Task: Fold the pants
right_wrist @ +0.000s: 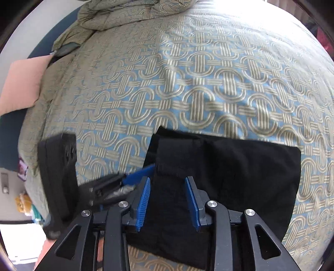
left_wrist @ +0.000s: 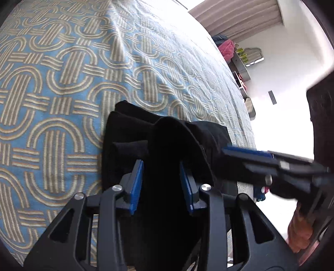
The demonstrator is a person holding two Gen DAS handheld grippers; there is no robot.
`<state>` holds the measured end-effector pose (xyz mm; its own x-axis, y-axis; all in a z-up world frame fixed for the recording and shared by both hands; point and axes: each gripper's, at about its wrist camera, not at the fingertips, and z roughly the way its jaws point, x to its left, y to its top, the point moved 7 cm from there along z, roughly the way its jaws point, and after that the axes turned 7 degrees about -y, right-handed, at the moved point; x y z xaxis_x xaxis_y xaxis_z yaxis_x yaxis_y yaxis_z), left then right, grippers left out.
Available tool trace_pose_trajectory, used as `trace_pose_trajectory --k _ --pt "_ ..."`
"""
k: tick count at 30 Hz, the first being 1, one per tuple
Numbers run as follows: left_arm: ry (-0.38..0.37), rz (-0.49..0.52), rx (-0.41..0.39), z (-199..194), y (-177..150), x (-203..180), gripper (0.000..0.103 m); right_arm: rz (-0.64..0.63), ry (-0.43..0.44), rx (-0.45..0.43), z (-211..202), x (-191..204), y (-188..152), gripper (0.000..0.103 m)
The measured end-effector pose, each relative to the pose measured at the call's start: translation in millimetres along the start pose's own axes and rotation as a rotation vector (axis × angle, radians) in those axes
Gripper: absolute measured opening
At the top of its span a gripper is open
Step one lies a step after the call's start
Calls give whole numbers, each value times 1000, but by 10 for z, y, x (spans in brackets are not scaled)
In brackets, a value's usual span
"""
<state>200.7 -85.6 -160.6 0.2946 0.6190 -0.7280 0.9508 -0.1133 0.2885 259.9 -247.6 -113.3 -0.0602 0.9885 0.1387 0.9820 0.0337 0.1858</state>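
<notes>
The black pants (right_wrist: 240,171) lie folded into a compact stack on the blue and beige patterned bedspread (right_wrist: 187,83). They also show in the left wrist view (left_wrist: 129,133), bunched between the fingers. My left gripper (left_wrist: 160,166) is open, its blue pads on either side of a raised fold of the black cloth. My right gripper (right_wrist: 168,181) is open over the left part of the pants, the cloth lying between its pads. The right gripper (left_wrist: 246,158) also shows in the left wrist view, reaching in from the right. The left gripper (right_wrist: 133,177) reaches in from the left in the right wrist view.
A crumpled duvet (right_wrist: 129,12) lies at the head of the bed, with a peach pillow (right_wrist: 23,83) at the left. The bed edge (left_wrist: 248,116) runs down the right, with a shelf of colourful items (left_wrist: 235,54) against a white wall.
</notes>
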Motion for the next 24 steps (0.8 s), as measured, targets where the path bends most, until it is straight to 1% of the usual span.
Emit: trace_pose_trajectory --k 2,3,4,6,7,8,9,10,11,12,14,18,21,24 --pt "16 25 -1 -2 -39 -10 36 11 0 22 47 10 86 39" --pt "14 32 -1 -6 -64 -15 36 -2 -11 39 83 42 122 42" --pt "8 36 -2 0 -75 -25 36 -20 -33 55 132 67 149 42" --pt "7 47 -3 -6 -103 -33 36 -72 -104 80 236 159 201 44" --pt "11 53 -2 -7 -113 -38 36 -102 -140 100 301 194 202 44" --pt "14 58 -1 -16 -120 -38 36 -133 -194 133 391 220 185 44" --pt "16 62 0 -33 -127 -35 36 -143 -223 149 446 204 171 39" --pt "21 65 0 -67 -138 -24 36 -138 -242 156 488 175 145 27" --pt "23 64 -6 -108 -154 -9 37 -128 -244 158 496 144 120 6" --pt "24 60 -15 -145 -162 4 39 -122 -244 146 478 111 111 5" --pt "43 47 -30 -206 -165 69 48 -114 -239 88 357 19 84 4" --pt "52 4 -24 -169 -125 182 48 -101 -219 13 115 -129 -37 4" --pt "10 -5 -26 -133 -60 127 48 -94 -197 -35 -42 -196 -119 4" --pt "-7 -15 -28 -126 -21 80 48 -73 -179 -90 -214 -248 -184 5"
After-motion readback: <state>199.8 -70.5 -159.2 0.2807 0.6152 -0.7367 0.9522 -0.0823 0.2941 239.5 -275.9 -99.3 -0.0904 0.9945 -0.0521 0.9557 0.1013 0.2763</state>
